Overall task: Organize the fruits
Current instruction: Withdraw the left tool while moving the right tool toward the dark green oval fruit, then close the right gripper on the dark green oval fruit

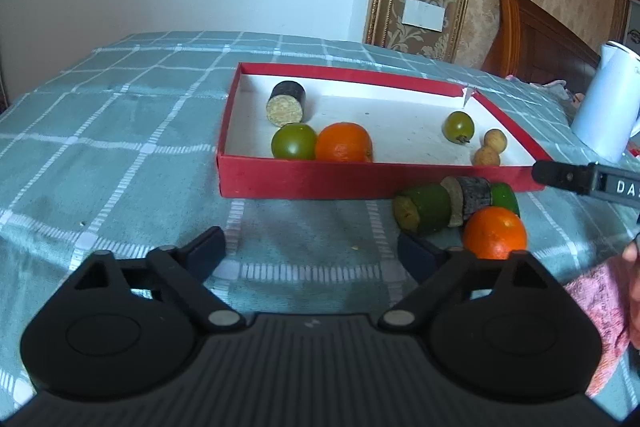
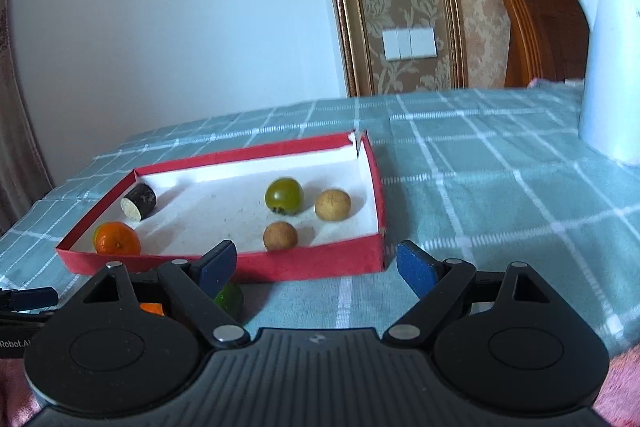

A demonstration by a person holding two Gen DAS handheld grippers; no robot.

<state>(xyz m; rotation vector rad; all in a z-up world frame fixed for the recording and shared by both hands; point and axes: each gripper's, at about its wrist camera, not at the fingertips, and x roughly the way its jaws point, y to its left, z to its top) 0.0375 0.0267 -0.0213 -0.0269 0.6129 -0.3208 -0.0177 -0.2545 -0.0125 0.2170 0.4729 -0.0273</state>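
Red box (image 1: 320,183) on checked surface (image 1: 120,147) holds orange (image 1: 344,143), green fruits, two brown fruits. Second orange (image 1: 495,233) outside, beside box. Left tool (image 1: 312,253) spread, empty; right tool (image 2: 316,269) spread, empty.

One red box (image 1: 360,183) is present. Inside it: one orange (image 1: 344,143), two green round fruits (image 1: 293,141) (image 1: 458,126), two small tan round fruits (image 1: 495,139) (image 1: 487,157), one dark cut segment (image 1: 286,103). Outside, at the box's 5 o'clock: one orange (image 1: 495,233), two green cut pieces (image 1: 422,209) (image 1: 505,197), one grey-barked segment (image 1: 472,195). One white kettle (image 1: 608,103) at 3 o'clock.
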